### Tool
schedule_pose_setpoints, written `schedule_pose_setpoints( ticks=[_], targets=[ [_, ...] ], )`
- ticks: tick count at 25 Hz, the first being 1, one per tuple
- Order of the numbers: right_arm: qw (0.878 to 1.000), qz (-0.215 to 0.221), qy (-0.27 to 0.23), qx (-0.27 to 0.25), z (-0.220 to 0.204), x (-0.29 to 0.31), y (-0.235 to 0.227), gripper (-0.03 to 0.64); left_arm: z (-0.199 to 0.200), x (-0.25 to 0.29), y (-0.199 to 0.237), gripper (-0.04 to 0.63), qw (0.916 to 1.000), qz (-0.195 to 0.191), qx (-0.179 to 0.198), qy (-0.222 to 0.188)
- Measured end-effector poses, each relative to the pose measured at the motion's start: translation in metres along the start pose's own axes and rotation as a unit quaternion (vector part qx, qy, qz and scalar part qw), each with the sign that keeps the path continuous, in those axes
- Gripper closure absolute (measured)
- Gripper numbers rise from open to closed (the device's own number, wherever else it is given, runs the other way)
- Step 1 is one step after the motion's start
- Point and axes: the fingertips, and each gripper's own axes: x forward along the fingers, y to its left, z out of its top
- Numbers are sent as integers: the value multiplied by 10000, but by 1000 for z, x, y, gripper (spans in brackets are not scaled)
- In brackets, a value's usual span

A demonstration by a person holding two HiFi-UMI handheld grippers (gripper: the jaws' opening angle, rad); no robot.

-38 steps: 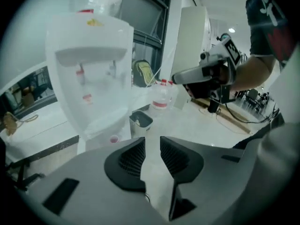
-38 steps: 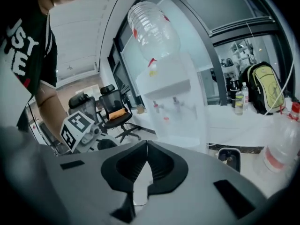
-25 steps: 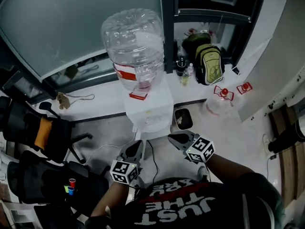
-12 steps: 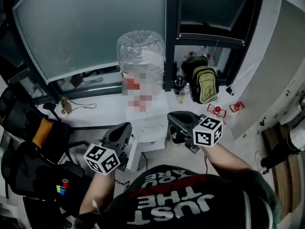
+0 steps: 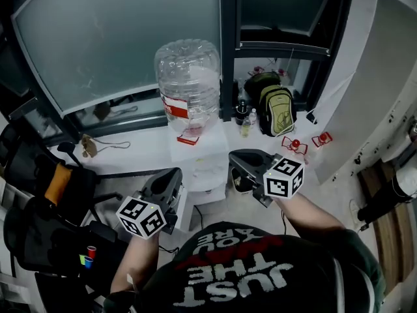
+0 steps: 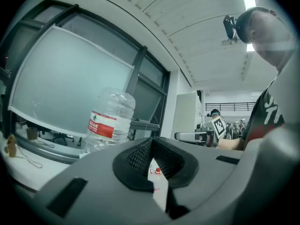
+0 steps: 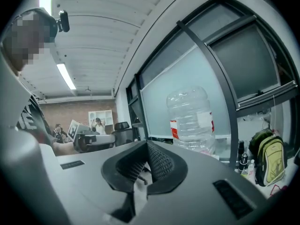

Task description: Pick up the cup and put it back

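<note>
Grippers: two, both hand-held, each carrying one marker cube.
Left gripper point(image 5: 171, 176): jaws drawn together with only a thin slit between the pads. Nothing is between them. It is held low, in front of the person's chest.
Right gripper point(image 5: 242, 162): jaws likewise drawn together and gripping nothing. It is level with the left one and apart from it.
Marker cubes: two, one at the rear of each gripper, left cube point(image 5: 141, 215) and right cube point(image 5: 284, 178).
Water dispenser point(image 5: 203, 165): one white unit, standing between and just beyond the two grippers.
Water bottle point(image 5: 189, 83): one large clear bottle with a red-and-white label, seated upside down on top of the dispenser. It appears in all three views.
Cups: two small cup-like items, a red cup point(image 5: 91, 250) and a blue cup point(image 5: 86, 262). They sit close together on the dark chair at the lower left, well apart from both grippers. They are too small to confirm further.
Office chairs: two dark chairs at the left, the nearer chair point(image 5: 45, 240) and the farther chair point(image 5: 39, 175). The farther one has an orange patch.
Backpack point(image 5: 276, 111): one, green and black, upright on the sill to the right of the dispenser.
Small bottles point(image 5: 249, 124): two on the sill, just left of the backpack.
Red-topped items point(image 5: 295, 146): two, on the floor beside the white wall panel.
Corded object point(image 5: 88, 145): one, lying on the sill at the left.
</note>
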Motion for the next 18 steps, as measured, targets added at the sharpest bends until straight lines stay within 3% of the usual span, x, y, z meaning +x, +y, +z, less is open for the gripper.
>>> schedule_pose_setpoints(
  ticks=[18],
  targets=[
    [9996, 68, 85, -267, 8, 0, 12, 584, 7, -9, 1, 588, 10000, 25, -29, -86]
  ],
)
